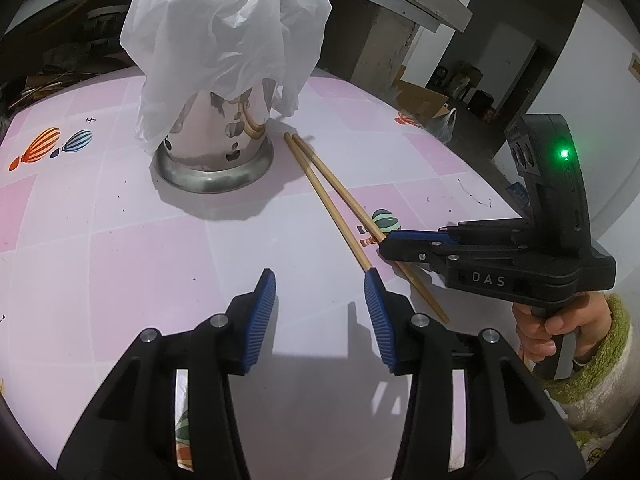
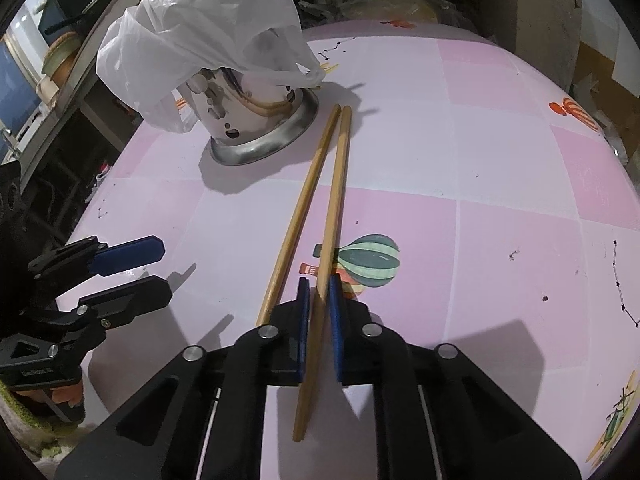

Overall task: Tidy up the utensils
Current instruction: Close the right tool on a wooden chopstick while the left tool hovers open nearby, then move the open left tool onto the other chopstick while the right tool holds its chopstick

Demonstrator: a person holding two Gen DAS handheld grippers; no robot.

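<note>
Right gripper [image 2: 319, 312]: jaws narrowed around one chopstick [image 2: 326, 264], blue pads [image 2: 335, 320] on either side of the shaft near its rear third. Whether the pads actually press the wood cannot be told from the right wrist view; a thin gap seems to show on the left pad side. In the left wrist view the same gripper [image 1: 386, 242] comes in from the right, fingertips at the chopsticks, jaws nearly together, held by a hand [image 1: 548, 328] in a green-and-cream fuzzy sleeve.

Second chopstick [image 2: 296, 216] lies just left of the first, outside the jaws, partly under the left finger body. Both sticks lie on the table, close together at the far ends, spreading toward the near ends. Far tips end just beside the holder base, to its right.

Left gripper [image 1: 320, 312]: released, jaws wide apart, nothing between pads, hovering over bare tablecloth, left of the chopsticks. Its right pad tip sits just beside the nearer stick [image 1: 332, 216]. In the right wrist view it [image 2: 144, 272] shows at the left edge, apart from the sticks.

Utensil holder [image 1: 216, 148]: perforated metal cylinder w/ flared base ring, upright, far-centre of table. White plastic bag [image 1: 224, 28] draped over its top; more sticks poke out above.

Tablecloth [image 1: 120, 248]: pink/white checks w/ hot-air-balloon prints.
</note>
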